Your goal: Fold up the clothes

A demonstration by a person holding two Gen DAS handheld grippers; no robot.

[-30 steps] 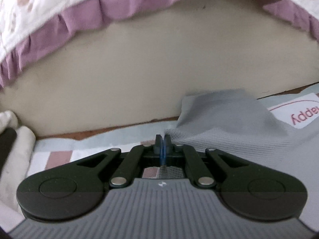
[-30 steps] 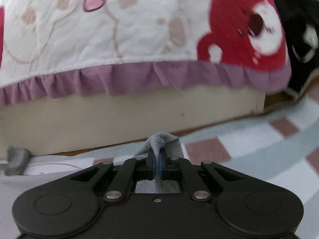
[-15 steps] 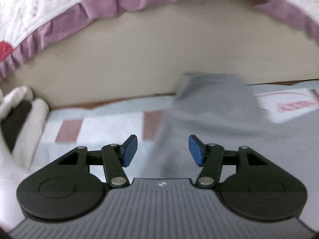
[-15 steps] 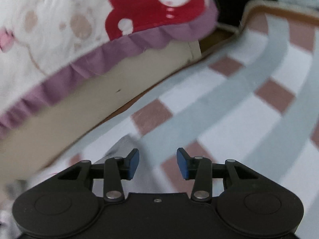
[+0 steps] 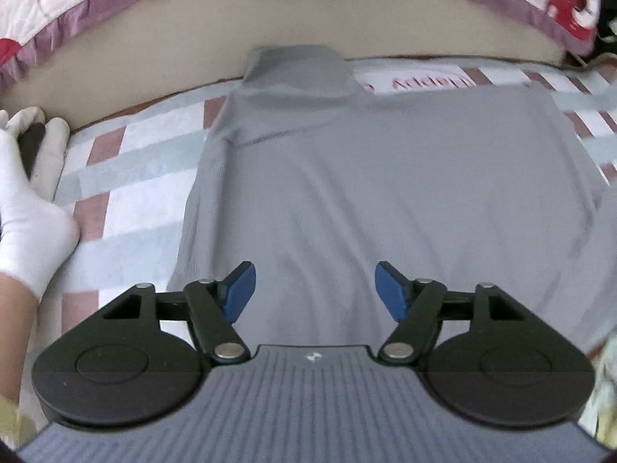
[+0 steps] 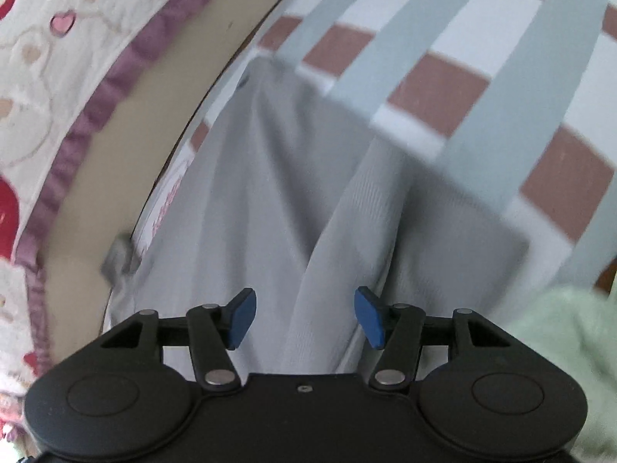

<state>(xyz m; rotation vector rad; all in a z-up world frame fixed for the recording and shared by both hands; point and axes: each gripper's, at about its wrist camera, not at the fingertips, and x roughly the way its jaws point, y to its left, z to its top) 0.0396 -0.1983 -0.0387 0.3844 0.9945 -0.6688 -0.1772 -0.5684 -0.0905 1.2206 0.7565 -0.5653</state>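
1. Nearest us, the left tool (image 5: 311,289) and right tool (image 6: 304,316) both hang over the grey garment (image 5: 385,193); their jaws are opening and nothing is pinched between the blue pads.
2. We tilt both tools steeply down toward the cloth; a white-gloved hand (image 5: 27,208) shows at the left.
3. The garment lies spread on the checked mat (image 6: 443,88), one fold seemingly laid, with ridges left to smooth.
4. We judge more folds remain.
5. Farthest, a purple-frilled quilt (image 5: 96,4) hangs over the bed edge.
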